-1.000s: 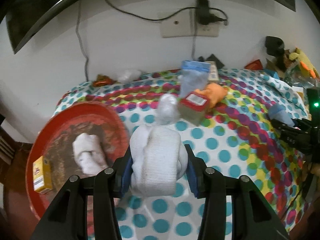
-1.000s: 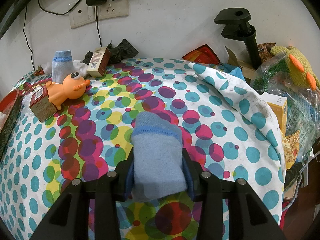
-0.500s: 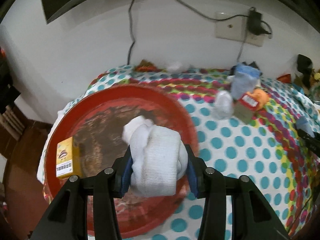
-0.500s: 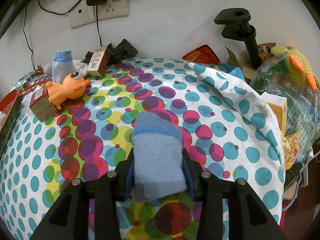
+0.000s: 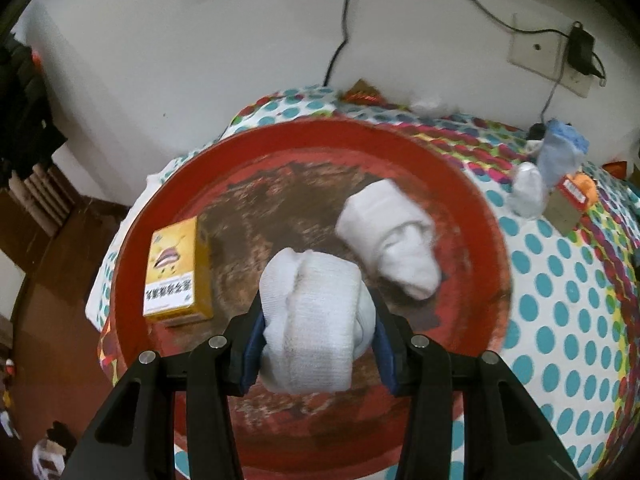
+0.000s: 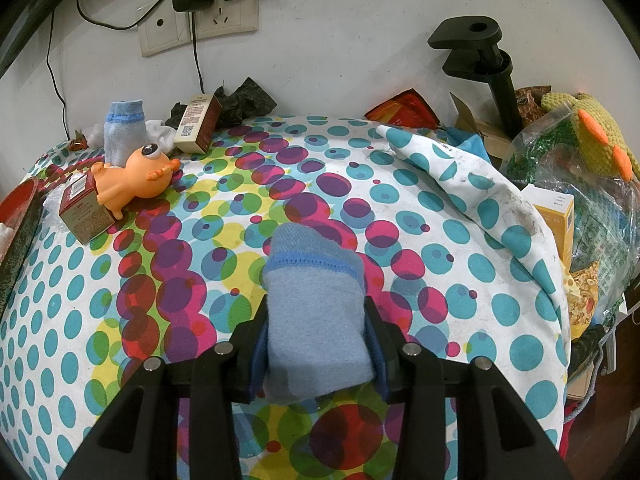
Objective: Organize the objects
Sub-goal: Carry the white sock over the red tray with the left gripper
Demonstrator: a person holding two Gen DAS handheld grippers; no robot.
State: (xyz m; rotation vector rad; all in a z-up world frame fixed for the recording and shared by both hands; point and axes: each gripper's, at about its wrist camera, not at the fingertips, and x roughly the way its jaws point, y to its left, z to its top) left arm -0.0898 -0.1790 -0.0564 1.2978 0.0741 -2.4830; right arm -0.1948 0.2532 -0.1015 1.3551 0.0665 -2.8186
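- Left gripper (image 5: 318,344): clamped on a rolled white knitted sock bundle (image 5: 312,320), lower centre of the left wrist view, held above the round red tray with the worn brown middle (image 5: 472,216).
- On the tray: second white rolled sock (image 5: 394,240) right of centre; yellow cardboard box (image 5: 178,270) at left.
- Step judged: deposit of the held bundle on the tray.
- Advised: lower onto the bare brown patch between box and second sock, well inside the rim; release only once resting, since a roll may tumble.
- Right gripper (image 6: 316,344): closed on a folded light-blue fleece sock (image 6: 316,316), lower centre of the right wrist view, over the dotted multicolour tablecloth (image 6: 120,320).
- Matching blue sock (image 6: 122,132) upright at upper left; pair up next.
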